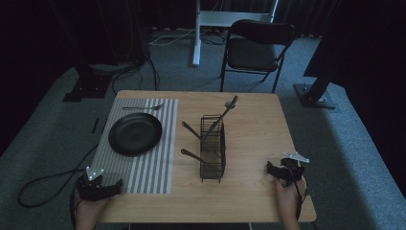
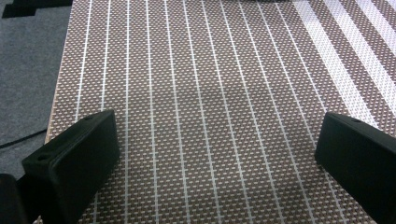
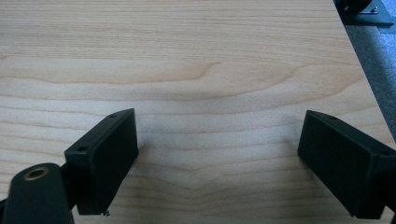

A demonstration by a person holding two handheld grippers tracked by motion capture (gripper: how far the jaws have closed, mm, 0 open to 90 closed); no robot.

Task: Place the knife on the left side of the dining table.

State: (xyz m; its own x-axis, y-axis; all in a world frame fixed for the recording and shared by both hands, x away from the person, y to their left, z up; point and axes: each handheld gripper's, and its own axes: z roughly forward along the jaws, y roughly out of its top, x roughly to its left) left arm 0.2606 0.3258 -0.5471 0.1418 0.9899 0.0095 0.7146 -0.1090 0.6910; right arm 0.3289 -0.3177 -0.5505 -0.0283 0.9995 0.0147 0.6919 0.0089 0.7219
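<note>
A black plate (image 1: 135, 133) lies on a striped placemat (image 1: 148, 167) on the left half of the wooden table (image 1: 253, 143). A black wire rack (image 1: 213, 146) stands mid-table with several utensils (image 1: 225, 112) leaning in it, and a fork (image 1: 142, 108) lies at the mat's far edge. My left gripper (image 1: 112, 188) rests at the mat's near left corner, open, with only the woven mat (image 2: 210, 116) between its jaws (image 2: 217, 158). My right gripper (image 1: 274, 171) sits near the table's front right, open over bare wood (image 3: 210, 84), jaws wide apart (image 3: 217, 158).
A dark folding chair (image 1: 256, 48) stands behind the table on grey carpet. A white stand leg (image 1: 196, 33) and black stand bases (image 1: 313, 98) flank the far side. Cables (image 1: 43, 182) trail on the floor at the left. The table's right edge (image 3: 359, 60) lies close to my right gripper.
</note>
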